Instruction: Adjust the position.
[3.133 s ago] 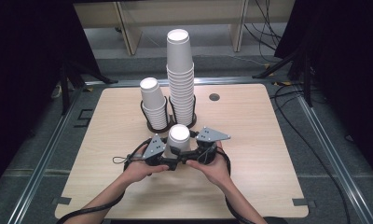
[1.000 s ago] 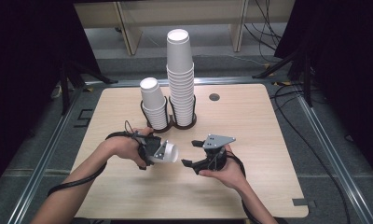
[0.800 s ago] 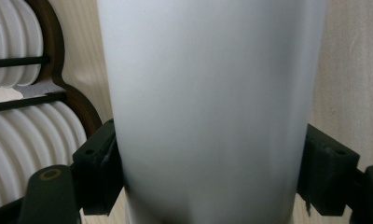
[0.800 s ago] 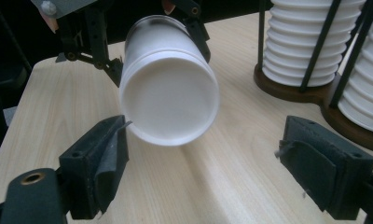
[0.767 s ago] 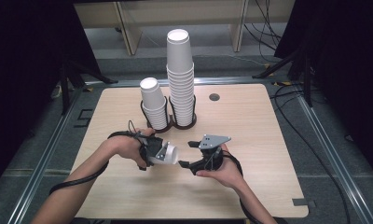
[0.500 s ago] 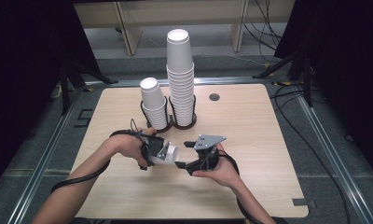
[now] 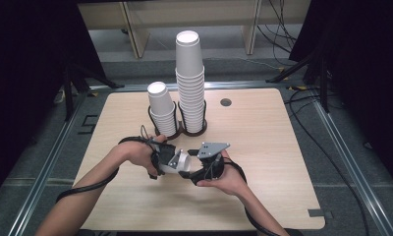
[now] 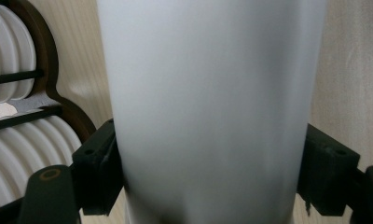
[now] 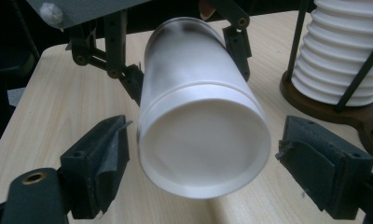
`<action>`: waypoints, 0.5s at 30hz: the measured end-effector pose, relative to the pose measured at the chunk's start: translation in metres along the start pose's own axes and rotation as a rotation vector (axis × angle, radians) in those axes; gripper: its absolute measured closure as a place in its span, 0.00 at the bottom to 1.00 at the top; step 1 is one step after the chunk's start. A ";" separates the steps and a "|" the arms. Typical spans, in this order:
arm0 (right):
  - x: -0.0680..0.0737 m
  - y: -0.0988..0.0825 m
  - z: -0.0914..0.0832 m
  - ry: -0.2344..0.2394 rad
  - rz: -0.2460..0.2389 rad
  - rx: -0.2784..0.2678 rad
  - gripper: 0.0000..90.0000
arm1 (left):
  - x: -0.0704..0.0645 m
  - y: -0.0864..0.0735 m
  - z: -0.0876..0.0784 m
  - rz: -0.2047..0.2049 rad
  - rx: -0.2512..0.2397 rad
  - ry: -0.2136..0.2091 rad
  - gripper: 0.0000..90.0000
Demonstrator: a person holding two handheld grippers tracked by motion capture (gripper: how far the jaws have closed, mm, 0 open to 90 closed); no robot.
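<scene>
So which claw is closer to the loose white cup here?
Left. The left claw is shut on the loose white cup, holding its sides. The right claw is open, its jaws on either side of the cup's end without touching.

In the left gripper view the cup is a blurred white wall, cut off at top and bottom, so its rim and base are out of sight. In the high view the hands and grey plate hide the jaws around it. The right gripper view cuts the stack at its top edge.
</scene>
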State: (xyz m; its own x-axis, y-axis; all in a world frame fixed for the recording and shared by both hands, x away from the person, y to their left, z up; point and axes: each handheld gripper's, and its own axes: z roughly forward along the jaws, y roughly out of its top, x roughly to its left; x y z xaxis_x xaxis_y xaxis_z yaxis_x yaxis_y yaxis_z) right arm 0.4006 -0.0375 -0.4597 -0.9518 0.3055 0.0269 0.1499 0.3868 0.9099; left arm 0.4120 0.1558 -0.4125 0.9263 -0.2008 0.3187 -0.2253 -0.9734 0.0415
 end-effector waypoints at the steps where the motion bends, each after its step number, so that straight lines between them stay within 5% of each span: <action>1: 0.002 0.000 0.000 0.006 0.031 0.012 0.19 | 0.000 0.000 0.000 0.000 -0.001 -0.002 0.23; 3: -0.001 0.000 0.002 0.006 -0.006 0.011 0.19 | 0.000 0.001 0.000 0.001 0.002 -0.001 0.23; 15: -0.001 -0.001 0.006 0.019 0.005 0.025 0.23 | 0.000 0.004 -0.001 0.005 -0.007 -0.004 0.23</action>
State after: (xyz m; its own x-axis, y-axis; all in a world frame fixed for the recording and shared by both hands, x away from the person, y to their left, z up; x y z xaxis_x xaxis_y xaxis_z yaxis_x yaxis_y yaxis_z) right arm 0.4026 -0.0330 -0.4635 -0.9559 0.2911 0.0393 0.1608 0.4067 0.8993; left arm 0.4107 0.1519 -0.4114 0.9265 -0.2060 0.3150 -0.2318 -0.9717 0.0462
